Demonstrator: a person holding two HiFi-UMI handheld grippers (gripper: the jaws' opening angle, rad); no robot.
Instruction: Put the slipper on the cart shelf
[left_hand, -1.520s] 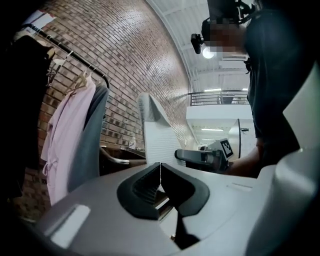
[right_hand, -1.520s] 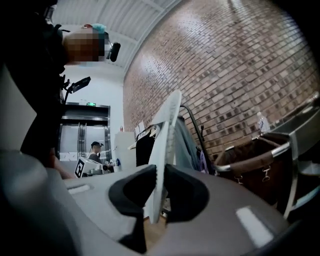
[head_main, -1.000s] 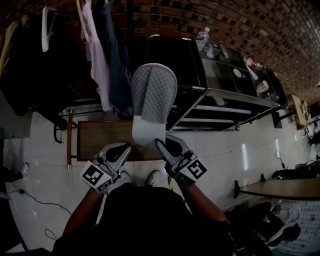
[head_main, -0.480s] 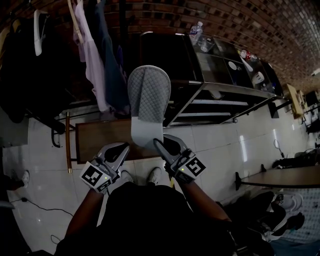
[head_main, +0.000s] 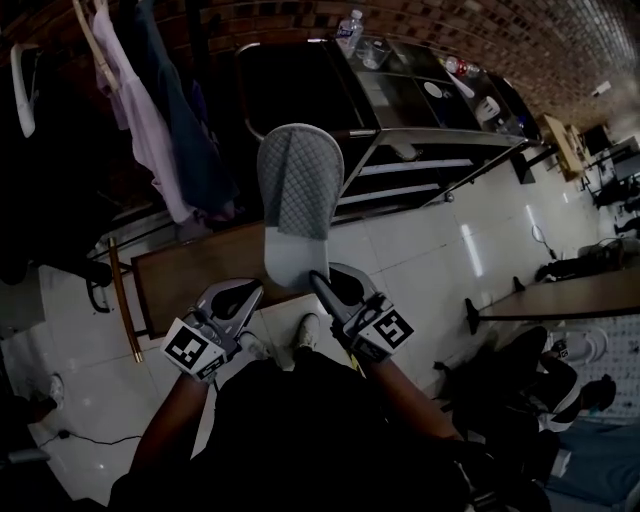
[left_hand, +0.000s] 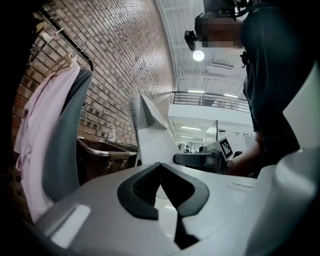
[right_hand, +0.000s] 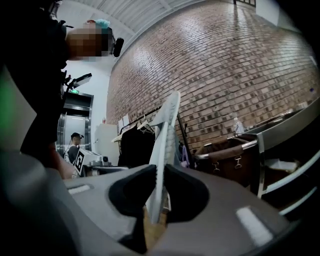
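The right claw (head_main: 322, 284) pinches the grey slipper (head_main: 298, 185) at its heel end and holds it in the air, toe toward the metal cart (head_main: 430, 140) but apart from it. The left claw (head_main: 252, 292) is pressed together on nothing, just beside the heel.

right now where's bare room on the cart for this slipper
On the cart, the middle shelf and lower shelf look bare between the posts. The top is crowded: bottle, small containers.
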